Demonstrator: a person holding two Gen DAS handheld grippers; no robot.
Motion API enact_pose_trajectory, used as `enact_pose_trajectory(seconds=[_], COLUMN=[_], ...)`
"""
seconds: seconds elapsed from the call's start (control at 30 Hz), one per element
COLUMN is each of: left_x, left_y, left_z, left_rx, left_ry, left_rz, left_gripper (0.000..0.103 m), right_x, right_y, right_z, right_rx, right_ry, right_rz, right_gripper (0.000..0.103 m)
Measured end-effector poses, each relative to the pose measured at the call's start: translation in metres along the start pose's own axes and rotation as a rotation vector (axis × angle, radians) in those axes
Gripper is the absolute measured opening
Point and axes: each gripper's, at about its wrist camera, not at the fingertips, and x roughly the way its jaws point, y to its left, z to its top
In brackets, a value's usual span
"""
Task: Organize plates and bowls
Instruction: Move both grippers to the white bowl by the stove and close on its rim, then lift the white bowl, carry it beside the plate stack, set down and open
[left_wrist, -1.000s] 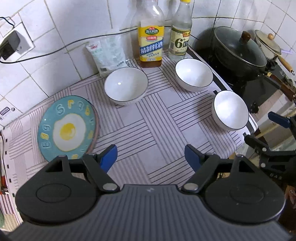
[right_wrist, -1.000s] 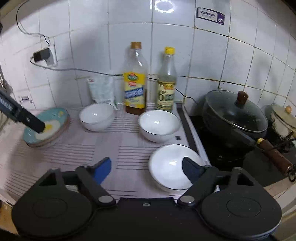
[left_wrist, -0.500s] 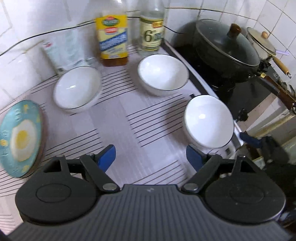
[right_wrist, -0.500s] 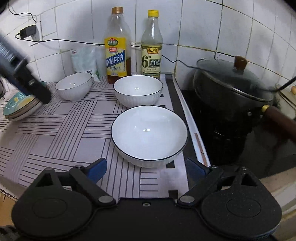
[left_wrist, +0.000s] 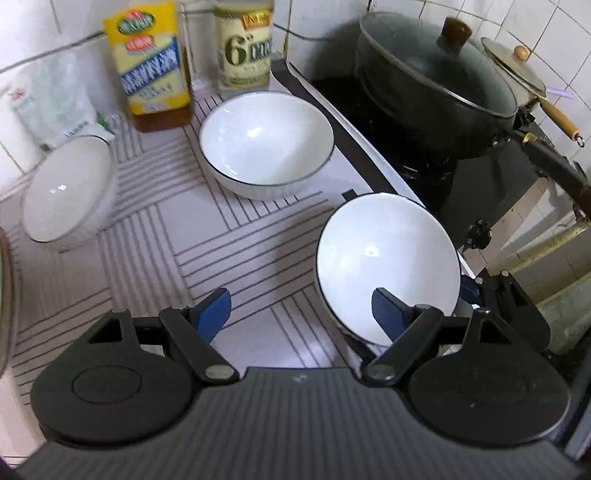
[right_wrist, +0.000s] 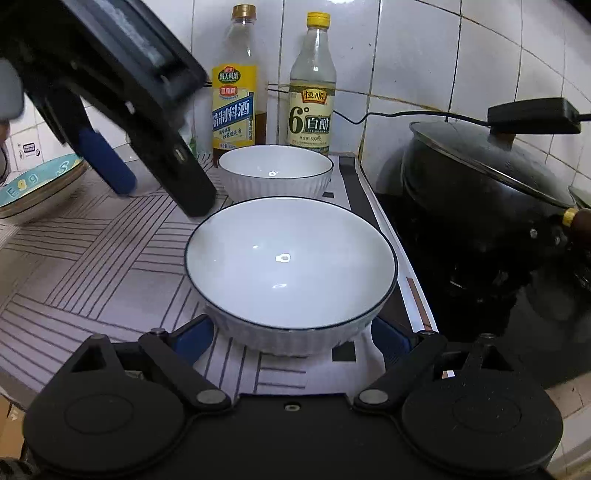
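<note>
Three white bowls with dark rims stand on the striped mat (left_wrist: 236, 258). The near bowl (right_wrist: 291, 266) sits between the blue pads of my right gripper (right_wrist: 293, 338), whose jaws stand wide apart on either side of its base; I see no pad pressing on it. My left gripper (left_wrist: 301, 308) hovers open just left of that same bowl (left_wrist: 388, 258), its right finger overlapping the rim in the picture. Its fingers (right_wrist: 107, 166) hang at the upper left of the right wrist view. The middle bowl (left_wrist: 266, 136) and left bowl (left_wrist: 66, 195) stand further back. A blue fried-egg plate (right_wrist: 33, 184) lies far left.
Two bottles (right_wrist: 234, 107) (right_wrist: 312, 107) and a white bag (left_wrist: 51, 96) stand against the tiled wall. A lidded black wok (left_wrist: 436, 77) fills the dark stove on the right, with a wooden-handled pan (left_wrist: 517, 70) behind it. The near bowl is close to the mat's right edge.
Both grippers have come down and closer to the counter. The left one swung right toward the near bowl, and the plate slid out of its view. The right one now straddles the near bowl.
</note>
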Motion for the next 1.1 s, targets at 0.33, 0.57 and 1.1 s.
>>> enact_pose_trajectory(seconds=[0.33, 0.57, 1.1], left_x=[0.028, 0.029, 0.0], left_y=[0.002, -0.005, 0.001], left_z=[-0.001, -0.005, -0.022], left_rx=[-0.026, 0.006, 0.061], left_ry=[0.016, 0.009, -0.043], left_rz=[-0.06, -0.11, -0.057], left_gripper=[0.053, 0.023, 0.023], right_x=[0.017, 0.02, 0.008], right_y=[-0.002, 0.0, 0.019], right_z=[0.0, -0.002, 0.002], right_rx=[0.031, 0.027, 0.051], right_ry=[-0.022, -0.027, -0.063], right_rz=[0.016, 0.008, 0.0], right_gripper=[0.095, 0.095, 0.095])
